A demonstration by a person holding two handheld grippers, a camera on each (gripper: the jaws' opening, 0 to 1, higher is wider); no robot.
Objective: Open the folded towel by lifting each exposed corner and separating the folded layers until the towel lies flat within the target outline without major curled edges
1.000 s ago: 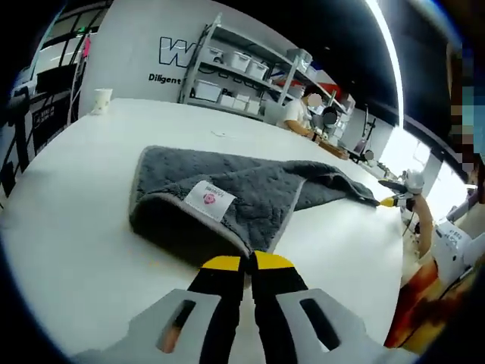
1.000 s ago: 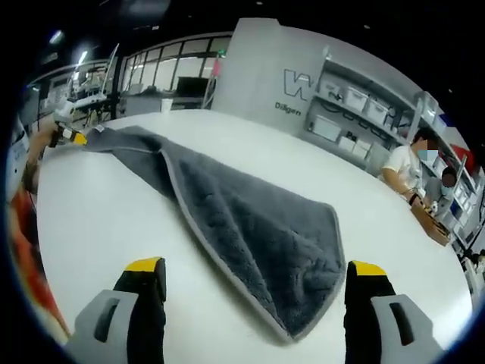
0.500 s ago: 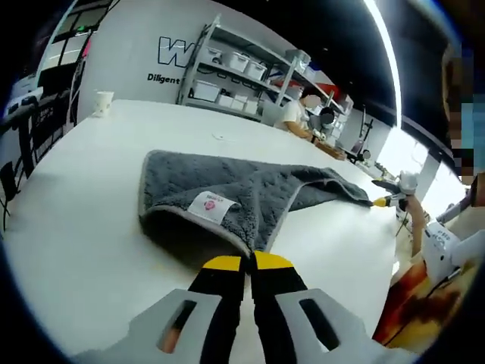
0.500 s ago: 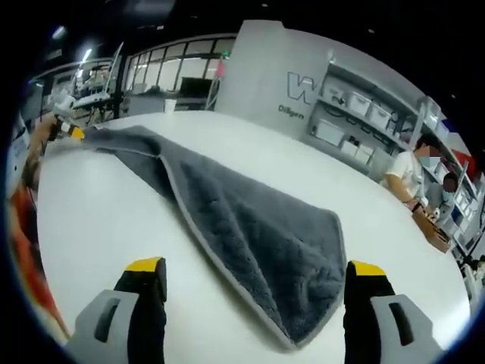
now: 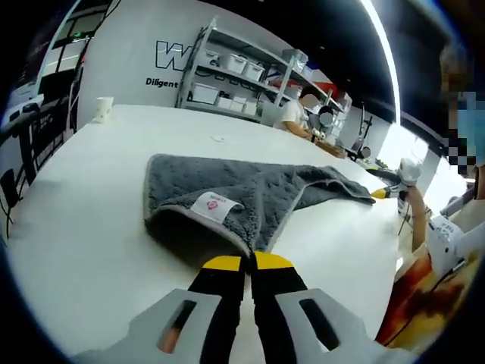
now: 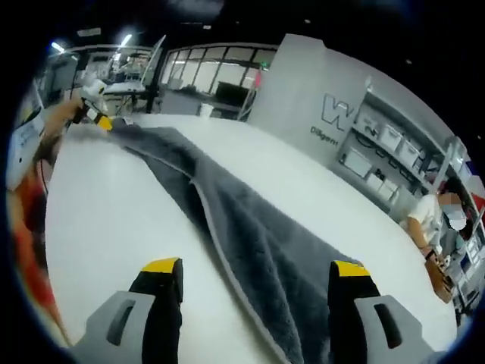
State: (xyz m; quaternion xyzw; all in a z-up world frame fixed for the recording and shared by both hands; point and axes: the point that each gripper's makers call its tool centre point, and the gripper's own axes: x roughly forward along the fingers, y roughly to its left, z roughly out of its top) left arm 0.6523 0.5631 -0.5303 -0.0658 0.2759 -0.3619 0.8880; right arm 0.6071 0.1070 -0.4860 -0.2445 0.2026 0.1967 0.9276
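My left claw point(image 5: 248, 263) pinches the towel point(image 5: 242, 193) corner at 6 o'clock to peel the fold (right claw point(image 6: 254, 277) gapes, straddling the towel).

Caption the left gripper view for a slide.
Left gripper shut on a corner of the grey towel, label up, on a white table.

My left claw point(image 5: 248, 263) tips cover the near towel point(image 5: 242, 193) corner, so the actual pinch point is hidden. Print on the white label point(image 5: 213, 204) is too small to read. In the right gripper view the towel's near end runs off the bottom edge between my right claw point(image 6: 254, 282) jaws. Wall lettering point(image 5: 170, 54) is cut off behind the shelf rack point(image 5: 242, 76). Far claw tip at the towel's other end is too small to judge.
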